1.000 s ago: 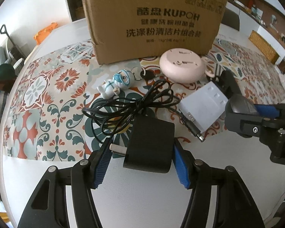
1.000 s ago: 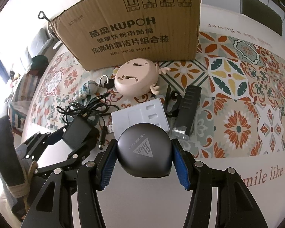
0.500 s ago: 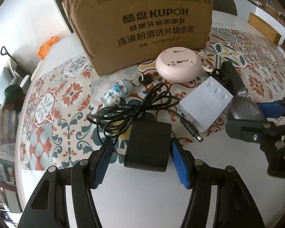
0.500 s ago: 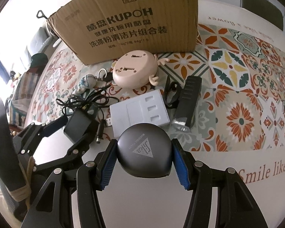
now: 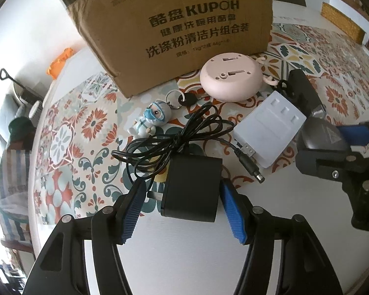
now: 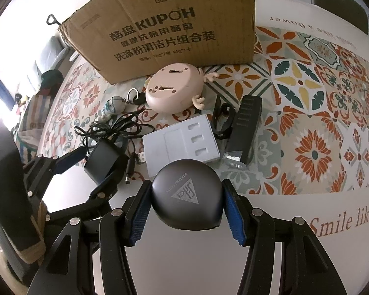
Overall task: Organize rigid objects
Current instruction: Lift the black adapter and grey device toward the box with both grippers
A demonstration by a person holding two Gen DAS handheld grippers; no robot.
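Note:
My left gripper (image 5: 182, 204) is shut on a black power adapter (image 5: 191, 186) whose coiled black cable (image 5: 174, 137) trails onto the patterned cloth. My right gripper (image 6: 186, 204) is shut on a rounded grey case (image 6: 186, 194) with a triangle logo. Each gripper shows in the other's view: the right one at the right edge (image 5: 336, 152), the left one at the left (image 6: 91, 169). A large cardboard box (image 5: 184, 24) stands behind the objects; it also shows in the right wrist view (image 6: 164, 27).
On the cloth lie a pink round gadget (image 6: 174, 88), a white flat box (image 6: 182, 142), a black bar-shaped device (image 6: 245, 127), and a small masked figurine keychain (image 5: 152, 118). The white table edge (image 5: 39, 132) curves at the left.
Both grippers have risen and drawn a little back from the table with their objects still held. The box and loose items appear slightly farther away.

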